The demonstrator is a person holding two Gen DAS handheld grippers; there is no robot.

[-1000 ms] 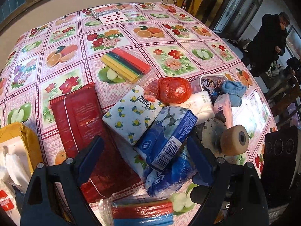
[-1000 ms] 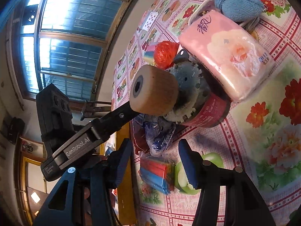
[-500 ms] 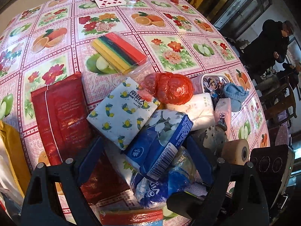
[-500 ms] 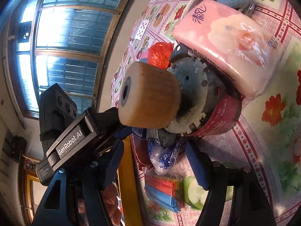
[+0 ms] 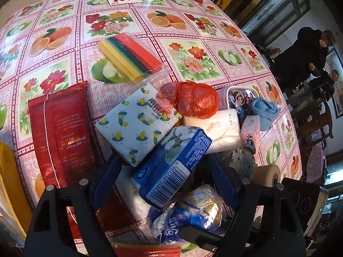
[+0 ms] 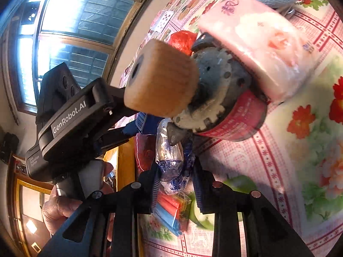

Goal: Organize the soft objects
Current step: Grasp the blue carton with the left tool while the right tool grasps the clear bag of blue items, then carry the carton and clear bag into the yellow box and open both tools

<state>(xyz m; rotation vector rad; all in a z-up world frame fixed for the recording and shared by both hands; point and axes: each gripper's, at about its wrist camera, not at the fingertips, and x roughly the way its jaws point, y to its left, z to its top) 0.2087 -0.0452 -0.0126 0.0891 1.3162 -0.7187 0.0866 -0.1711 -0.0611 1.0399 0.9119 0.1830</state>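
**Blue crinkly bag gripped, pile half sorted**

Blue pads of the right gripper (image 6: 174,184) pinch the crinkly blue bag (image 6: 171,160). Left gripper (image 5: 165,184) spread around the blue tissue pack (image 5: 171,167), not touching. Tissue packs heaped mid-table; red pouch (image 5: 62,132) and coloured strips (image 5: 130,56) lie apart. Far tablecloth (image 5: 193,53) bare; near edge crowded by a wooden-handled tool (image 6: 163,79).

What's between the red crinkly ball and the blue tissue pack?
In the left wrist view, a white tissue pack lies between the red plastic ball and the blue tissue pack, touching both.
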